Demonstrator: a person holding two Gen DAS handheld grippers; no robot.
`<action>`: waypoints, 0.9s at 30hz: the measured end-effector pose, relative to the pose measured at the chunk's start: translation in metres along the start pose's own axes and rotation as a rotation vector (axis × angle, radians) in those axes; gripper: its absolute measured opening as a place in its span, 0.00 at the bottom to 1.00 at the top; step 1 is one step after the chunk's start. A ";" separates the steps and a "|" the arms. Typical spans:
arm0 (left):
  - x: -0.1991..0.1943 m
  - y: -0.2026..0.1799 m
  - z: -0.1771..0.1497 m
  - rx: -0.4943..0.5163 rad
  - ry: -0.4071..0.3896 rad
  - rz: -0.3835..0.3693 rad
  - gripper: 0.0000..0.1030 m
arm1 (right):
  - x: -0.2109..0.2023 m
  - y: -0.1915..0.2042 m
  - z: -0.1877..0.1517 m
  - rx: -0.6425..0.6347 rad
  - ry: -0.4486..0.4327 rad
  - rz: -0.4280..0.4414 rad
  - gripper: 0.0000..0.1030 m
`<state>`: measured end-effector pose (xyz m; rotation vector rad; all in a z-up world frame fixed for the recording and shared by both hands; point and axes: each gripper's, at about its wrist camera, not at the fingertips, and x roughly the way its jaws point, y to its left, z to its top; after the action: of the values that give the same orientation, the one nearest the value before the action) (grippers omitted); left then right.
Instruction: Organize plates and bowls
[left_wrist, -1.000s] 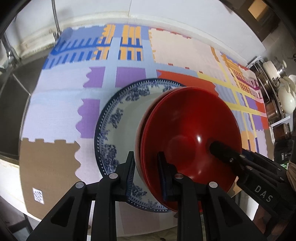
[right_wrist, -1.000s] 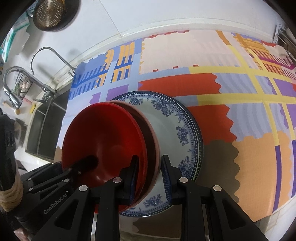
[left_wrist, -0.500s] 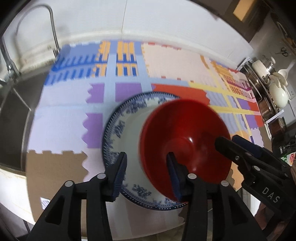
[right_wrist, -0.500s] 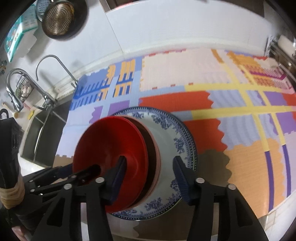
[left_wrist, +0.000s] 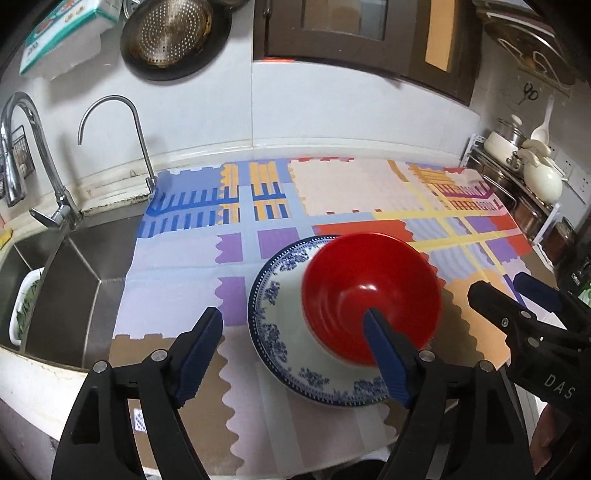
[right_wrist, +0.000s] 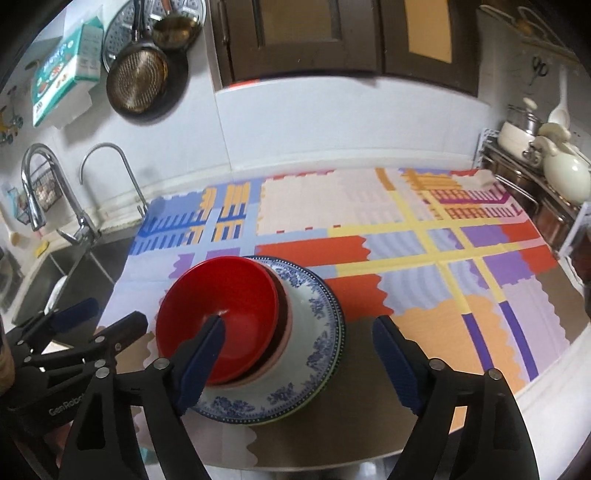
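A red bowl (left_wrist: 371, 297) (right_wrist: 218, 317) tops a small stack of bowls that rests on a blue-and-white patterned plate (left_wrist: 284, 354) (right_wrist: 310, 332) on the colourful mat. My left gripper (left_wrist: 293, 338) hovers above and in front of the stack, its jaws opening, with nothing held between them. My right gripper (right_wrist: 299, 341) likewise stands back from the stack, its jaws opening and holding nothing. Each gripper shows at the edge of the other's view. A pinkish bowl rim (right_wrist: 286, 332) shows under the red one.
A steel sink (left_wrist: 66, 280) with two taps (left_wrist: 122, 122) lies left of the mat (right_wrist: 406, 236). A rack with pots and a white kettle (right_wrist: 561, 170) stands at the right. Pans and a colander (left_wrist: 173, 33) hang on the wall. The counter's front edge is close below the plate.
Both grippers let go of the red bowl's rim, opened wide and drew back and up from the stack. The views now take in the wall, taps and cabinets.
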<state>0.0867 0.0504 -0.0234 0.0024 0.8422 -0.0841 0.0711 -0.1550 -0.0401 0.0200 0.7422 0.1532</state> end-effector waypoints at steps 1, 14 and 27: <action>-0.003 -0.002 -0.003 -0.002 -0.008 0.000 0.76 | -0.004 -0.001 -0.003 0.001 -0.011 0.000 0.81; -0.066 -0.027 -0.046 -0.034 -0.168 0.076 0.87 | -0.054 -0.013 -0.036 -0.077 -0.083 0.025 0.83; -0.125 -0.053 -0.094 -0.044 -0.233 0.140 0.95 | -0.115 -0.032 -0.079 -0.112 -0.145 0.027 0.88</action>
<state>-0.0700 0.0103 0.0082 0.0104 0.6089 0.0650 -0.0617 -0.2067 -0.0236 -0.0646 0.5875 0.2170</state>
